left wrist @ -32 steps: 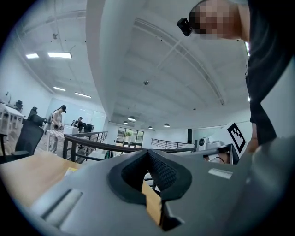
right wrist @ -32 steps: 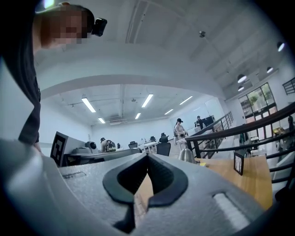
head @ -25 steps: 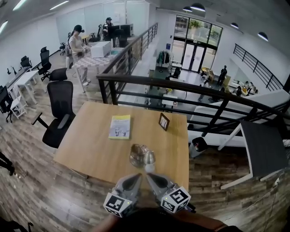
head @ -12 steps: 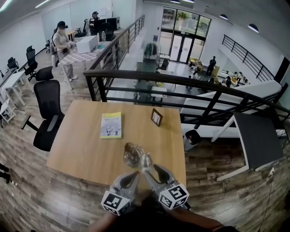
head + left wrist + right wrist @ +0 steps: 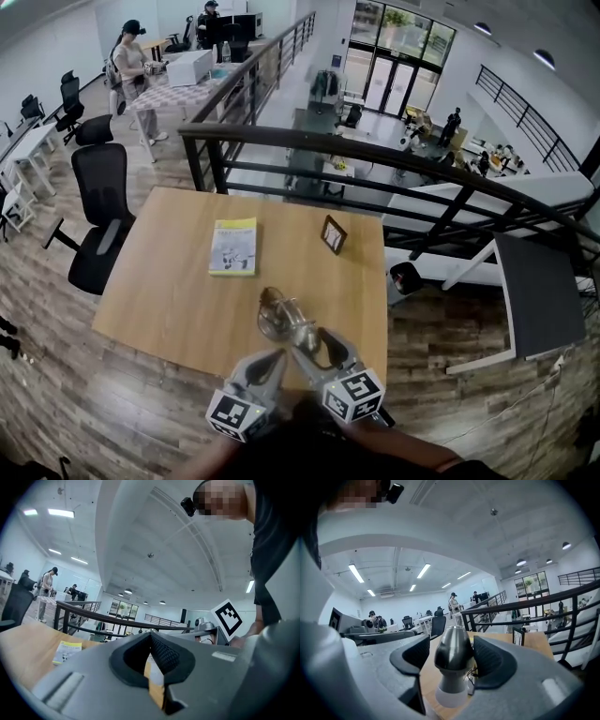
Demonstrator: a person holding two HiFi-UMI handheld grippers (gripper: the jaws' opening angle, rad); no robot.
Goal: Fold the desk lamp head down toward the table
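Brushed metal marks the lamp head (image 5: 453,656), found low over the wooden counter (image 5: 169,300) near its front edge, between the jaws of the right tool (image 5: 314,336). These jaws have just been opening wide, probably to release it. The left tool (image 5: 151,638) is kept closed and empty alongside.

Head view: desk lamp (image 5: 279,315) is a small shiny tangle, base and arm not separable. Too small to read: booklet (image 5: 233,247) print, picture frame (image 5: 333,234) content. Right gripper view: lamp head (image 5: 453,656) covers most of the base. Left gripper view: left gripper (image 5: 151,639) body blocks the near table (image 5: 28,641).
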